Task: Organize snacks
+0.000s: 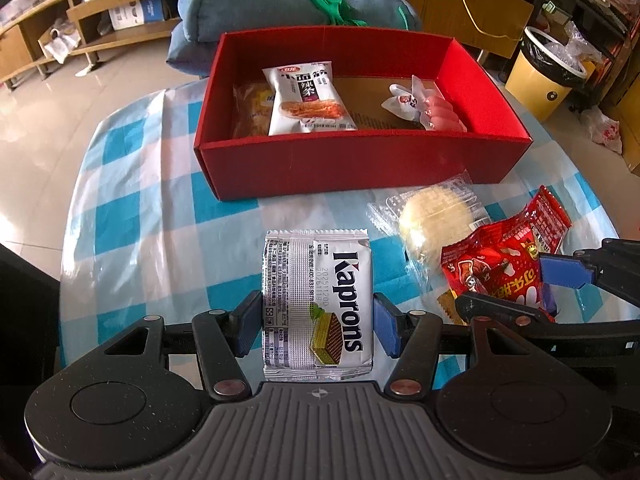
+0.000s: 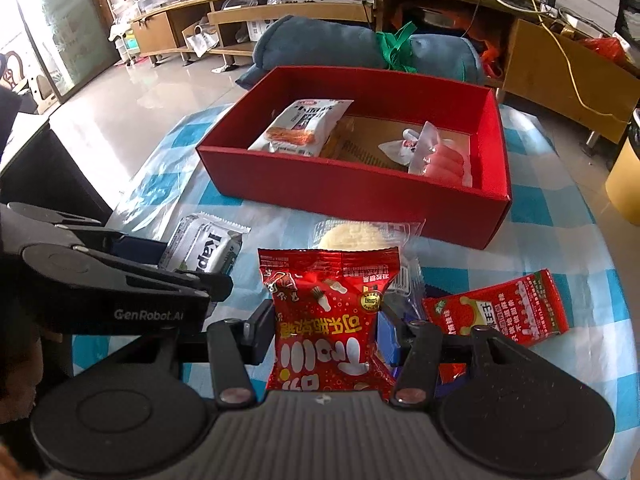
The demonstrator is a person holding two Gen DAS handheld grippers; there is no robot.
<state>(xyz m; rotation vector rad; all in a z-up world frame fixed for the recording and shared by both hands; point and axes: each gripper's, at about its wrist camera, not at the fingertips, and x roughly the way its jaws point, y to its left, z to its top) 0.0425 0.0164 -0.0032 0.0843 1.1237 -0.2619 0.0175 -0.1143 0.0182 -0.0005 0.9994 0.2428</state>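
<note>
My left gripper is shut on a silver Kaprons wafer pack, held near the table's front; the pack also shows in the right wrist view. My right gripper is shut on a red candy bag, also seen in the left wrist view. The red box stands beyond, holding a white spicy-strip pack, an orange-brown pack and a pink sausage pack. A clear-wrapped round pastry lies in front of the box.
The table has a blue and white checked cloth. A flat red packet lies at the right. A rolled blue blanket sits behind the box. A yellow bin stands at the far right on the floor.
</note>
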